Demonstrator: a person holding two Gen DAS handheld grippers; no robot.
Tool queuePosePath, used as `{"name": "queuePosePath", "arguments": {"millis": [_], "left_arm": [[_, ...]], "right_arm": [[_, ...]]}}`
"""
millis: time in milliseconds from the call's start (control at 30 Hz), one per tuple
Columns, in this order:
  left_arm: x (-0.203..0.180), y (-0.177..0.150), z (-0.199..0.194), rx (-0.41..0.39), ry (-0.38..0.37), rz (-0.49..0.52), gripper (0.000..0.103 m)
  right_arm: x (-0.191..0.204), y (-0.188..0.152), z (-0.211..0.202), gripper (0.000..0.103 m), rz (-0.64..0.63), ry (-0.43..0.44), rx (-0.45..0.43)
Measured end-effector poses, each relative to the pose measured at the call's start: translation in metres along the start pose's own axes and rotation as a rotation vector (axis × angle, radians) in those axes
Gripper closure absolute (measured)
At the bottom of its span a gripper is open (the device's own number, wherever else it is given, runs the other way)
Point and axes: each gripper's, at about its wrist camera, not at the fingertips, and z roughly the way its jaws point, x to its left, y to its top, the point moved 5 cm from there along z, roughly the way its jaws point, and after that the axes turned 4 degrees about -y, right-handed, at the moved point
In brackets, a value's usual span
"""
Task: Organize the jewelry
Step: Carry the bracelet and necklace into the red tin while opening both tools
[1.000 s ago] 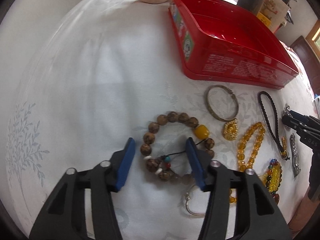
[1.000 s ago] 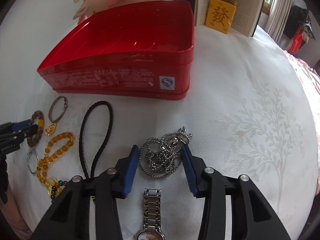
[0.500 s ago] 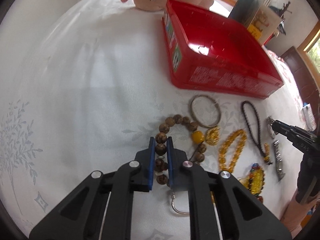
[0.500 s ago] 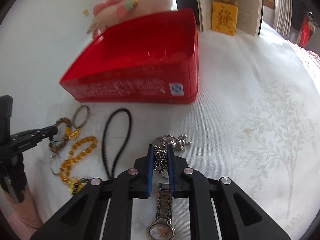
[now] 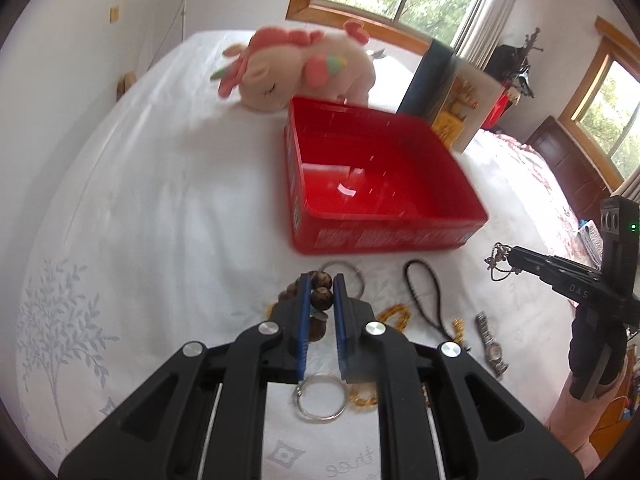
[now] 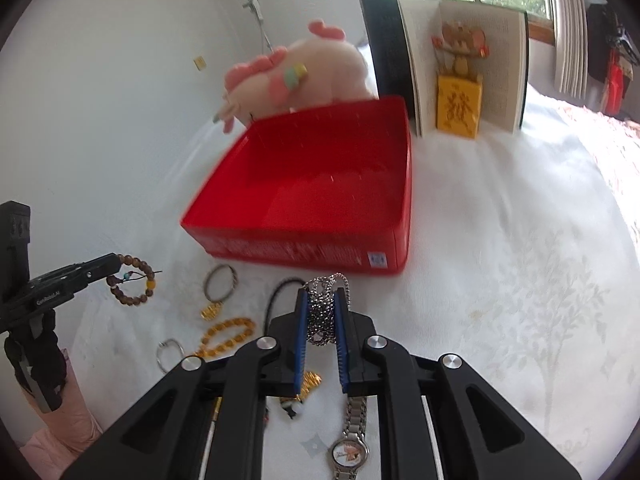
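Observation:
My left gripper (image 5: pixel 320 277) is shut on a brown wooden bead bracelet (image 5: pixel 322 298), held off the white cloth. In the right wrist view the bracelet (image 6: pixel 134 286) hangs from the left gripper (image 6: pixel 117 260), left of the red box. My right gripper (image 6: pixel 323 295) is shut on a bunched silver chain (image 6: pixel 322 318), also lifted. From the left wrist view the chain (image 5: pixel 496 265) dangles at the right gripper's tip (image 5: pixel 510 257). The open red box (image 5: pixel 380 237) stands just beyond both grippers, nothing visible inside it.
On the cloth lie a thin bangle with a gold pendant (image 6: pixel 219 282), amber beads (image 6: pixel 228 335), a black cord loop (image 5: pixel 424 300), a silver ring (image 5: pixel 320 394) and a wristwatch (image 6: pixel 349 450). A pink plush toy (image 5: pixel 296 68) and an open book (image 6: pixel 464 64) stand behind the box.
Both grippers went from open around their pieces to shut on them. Both then rose, lifting the bracelet and the chain off the cloth, with the views tilting up toward the box.

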Motion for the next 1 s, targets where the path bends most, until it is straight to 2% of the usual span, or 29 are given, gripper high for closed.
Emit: {"name": "queuePosePath", "arguments": {"millis": [233, 433, 533, 667, 800, 1000], "left_arm": [[-0.029, 0.046, -0.019, -0.087, -0.031, 0.042, 0.093], [-0.049, 0.087, -0.007, -0.140, -0.066, 0.047, 0.093], [-0.053, 0.101, 0.018, -0.121, -0.083, 0.037, 0.093], [-0.047, 0.113, 0.060, -0.079, -0.061, 0.019, 0.093], [-0.034, 0.118, 0.093, -0.039, -0.032, 0.012, 0.093], [-0.023, 0.114, 0.122, 0.009, -0.022, 0.005, 0.093]], "right_arm": [[0.013, 0.042, -0.008, 0.090, -0.004, 0.005, -0.059], [0.017, 0.076, 0.007, 0.090, 0.002, 0.001, -0.066], [0.016, 0.089, 0.027, 0.090, 0.014, -0.014, -0.050], [0.009, 0.102, 0.057, 0.091, 0.036, -0.039, -0.024], [0.001, 0.100, 0.081, 0.091, 0.033, -0.067, 0.015], [-0.008, 0.093, 0.103, 0.090, 0.030, -0.107, 0.047]]}}
